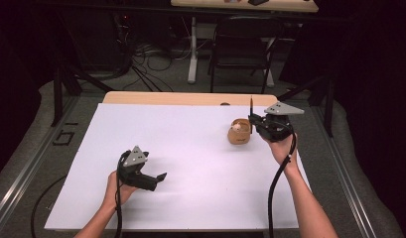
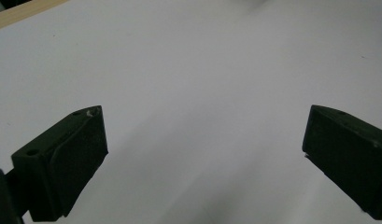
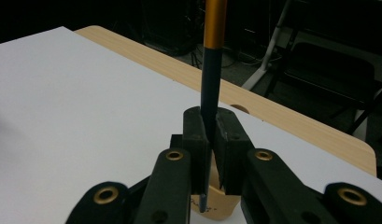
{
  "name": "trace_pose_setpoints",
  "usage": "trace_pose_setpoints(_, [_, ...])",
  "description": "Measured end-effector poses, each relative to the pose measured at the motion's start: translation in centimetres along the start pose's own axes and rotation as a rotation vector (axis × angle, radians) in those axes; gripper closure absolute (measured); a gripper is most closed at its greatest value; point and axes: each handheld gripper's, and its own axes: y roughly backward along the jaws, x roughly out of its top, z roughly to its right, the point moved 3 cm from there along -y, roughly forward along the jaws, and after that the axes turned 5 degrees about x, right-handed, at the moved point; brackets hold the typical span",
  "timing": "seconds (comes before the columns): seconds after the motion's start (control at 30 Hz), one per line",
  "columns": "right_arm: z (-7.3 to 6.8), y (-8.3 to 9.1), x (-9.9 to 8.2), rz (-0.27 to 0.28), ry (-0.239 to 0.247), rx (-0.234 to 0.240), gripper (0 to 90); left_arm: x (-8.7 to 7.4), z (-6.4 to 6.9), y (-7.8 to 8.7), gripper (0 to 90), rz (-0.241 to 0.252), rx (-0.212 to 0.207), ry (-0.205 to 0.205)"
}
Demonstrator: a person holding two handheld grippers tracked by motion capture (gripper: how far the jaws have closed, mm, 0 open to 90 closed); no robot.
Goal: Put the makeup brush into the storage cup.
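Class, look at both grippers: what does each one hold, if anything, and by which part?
The right gripper clamps a dark pencil upright near its lower end, above the wooden cup. The left gripper is open and holds nothing.

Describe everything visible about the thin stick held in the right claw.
The stick is slim and round, dark along its lower length and orange-yellow higher up; its top runs out of the right gripper view. It stands upright, pinched between the shut jaws of the right claw. Its lower tip hangs just above the tan wooden holder on the white sheet. Material cannot be told.
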Motion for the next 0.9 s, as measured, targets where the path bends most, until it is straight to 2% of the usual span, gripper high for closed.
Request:
trace_pose_setpoints(0.37, [0.6,-0.6,1.3,0.008,0.015,-0.021,84.4,0.0,0.1,0.0,0.0,0.003,0.002,-0.001])
trace_pose_setpoints(0.9, [1.0,-2.7,2.3,-0.004,0.026,-0.031,84.4,0.1,0.0,0.1,0.0,0.007,0.002,0.001])
